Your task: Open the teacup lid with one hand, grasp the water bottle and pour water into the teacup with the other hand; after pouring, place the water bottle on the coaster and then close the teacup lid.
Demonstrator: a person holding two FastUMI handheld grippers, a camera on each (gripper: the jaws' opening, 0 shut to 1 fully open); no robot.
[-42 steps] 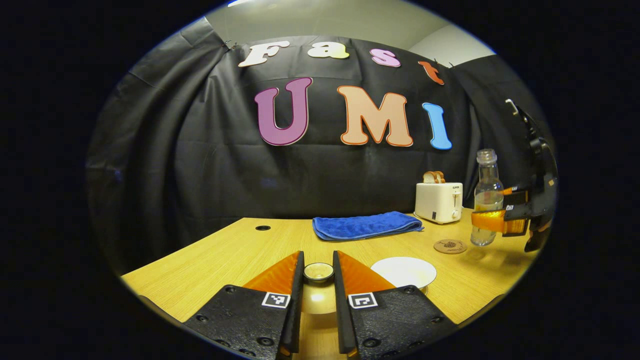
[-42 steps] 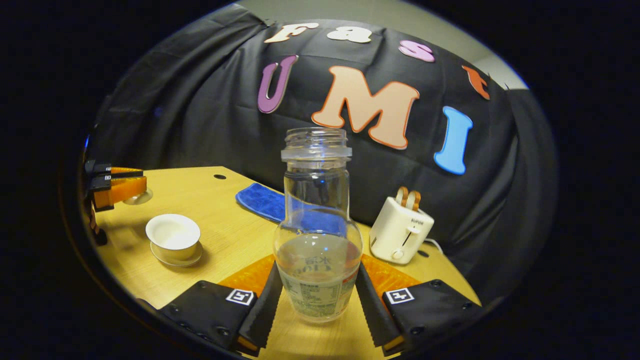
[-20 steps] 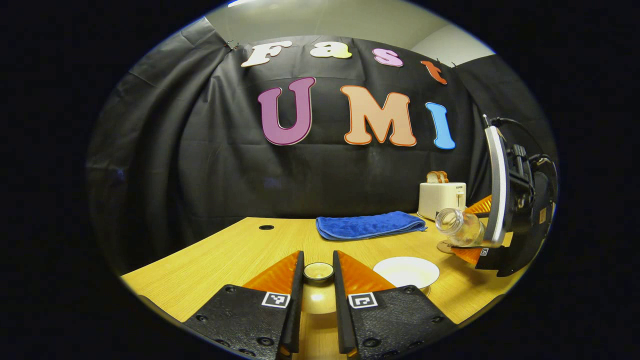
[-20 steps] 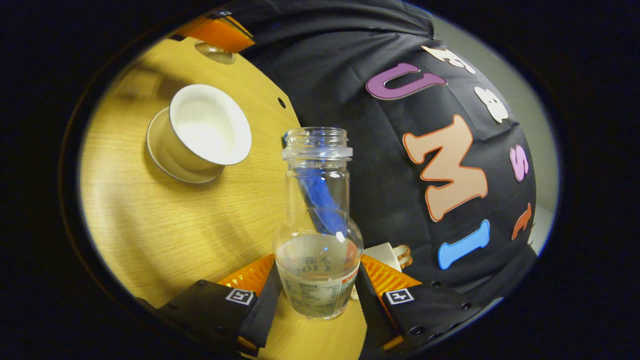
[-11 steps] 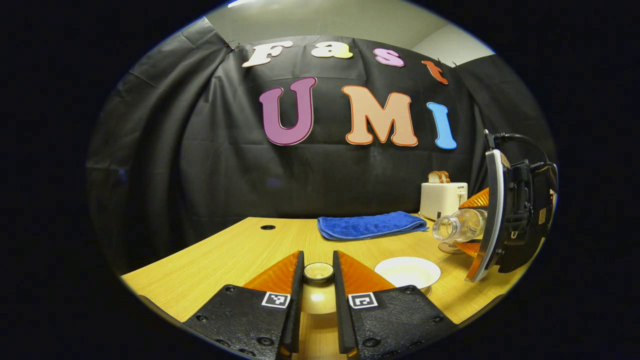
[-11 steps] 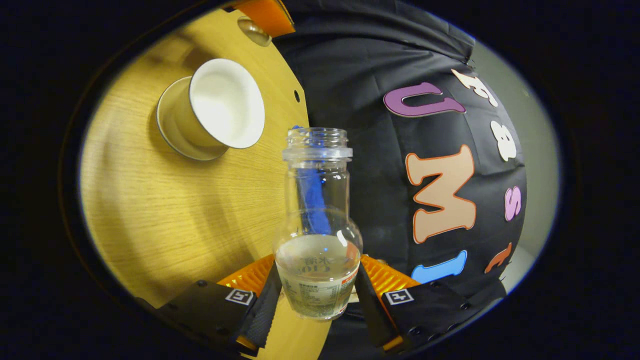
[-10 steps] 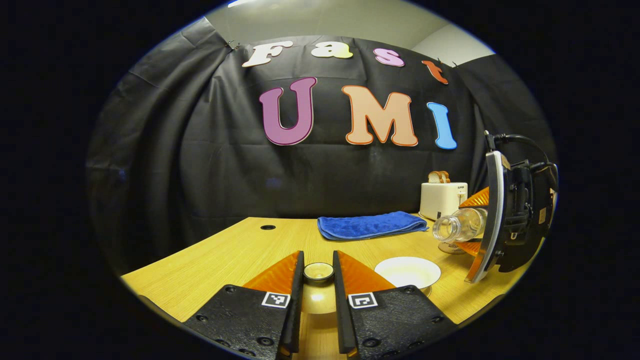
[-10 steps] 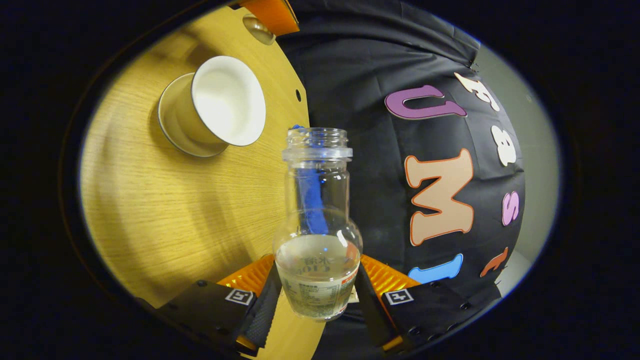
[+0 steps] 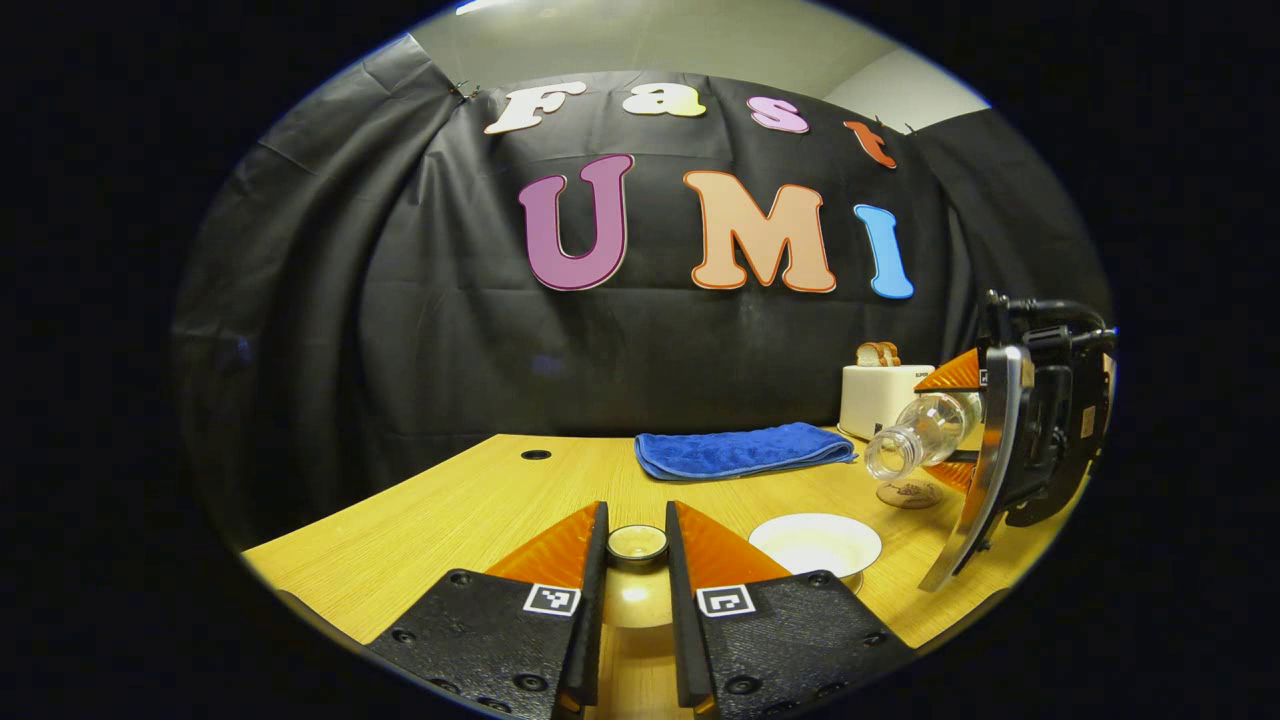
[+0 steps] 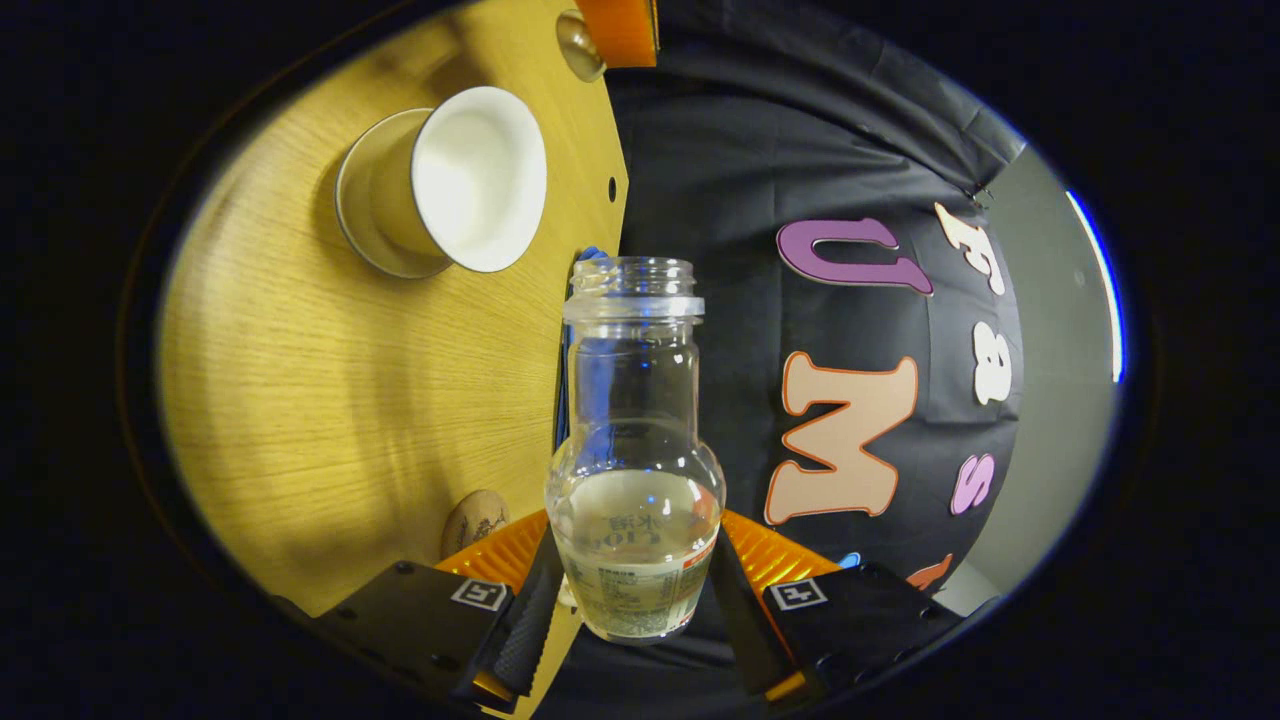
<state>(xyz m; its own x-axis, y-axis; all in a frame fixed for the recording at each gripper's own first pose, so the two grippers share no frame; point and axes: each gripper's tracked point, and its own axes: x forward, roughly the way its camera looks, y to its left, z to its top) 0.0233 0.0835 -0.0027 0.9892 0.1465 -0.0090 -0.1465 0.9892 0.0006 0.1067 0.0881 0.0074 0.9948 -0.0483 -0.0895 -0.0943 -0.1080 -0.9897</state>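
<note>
Right gripper view: we record the water bottle (image 10: pixel 635 480) clamped at its lower body between the two fingers of the right gripper (image 10: pixel 635 600), one finger pressing on each side. The bottle is uncapped and clear; water sits in its lower, wider part, and the neck above it looks empty. We cannot tell whether any water is leaving the mouth. Left gripper view places the same bottle (image 9: pixel 915 440) at far right, held off the table by the right gripper (image 9: pixel 990 440), long axis tilted close to level, mouth pointing left and a little down toward the teacup (image 9: pixel 815 543). The mouth is above and to the right of the cup's rim, not touching it. The teacup (image 10: pixel 470 180) is uncovered, white inside, standing on a saucer (image 10: pixel 355 215); we cannot tell whether it holds water. The round coaster (image 9: pixel 909 492) lies bare on the table, just behind the cup and below the bottle. The left gripper (image 9: pixel 637 560) has its fingers closed on the knob of the teacup lid (image 9: pixel 637 545), the lid held to the left of the cup, low over the table. Surface: a light wood-grain table (image 9: pixel 470 510) with a small round hole near its far edge. On it lie a folded blue towel (image 9: pixel 740 450) at the back and a white toaster (image 9: pixel 885 395) with bread in its slots at back right. Black cloth forms the booth wall behind the table, with a pale wall above it.
</note>
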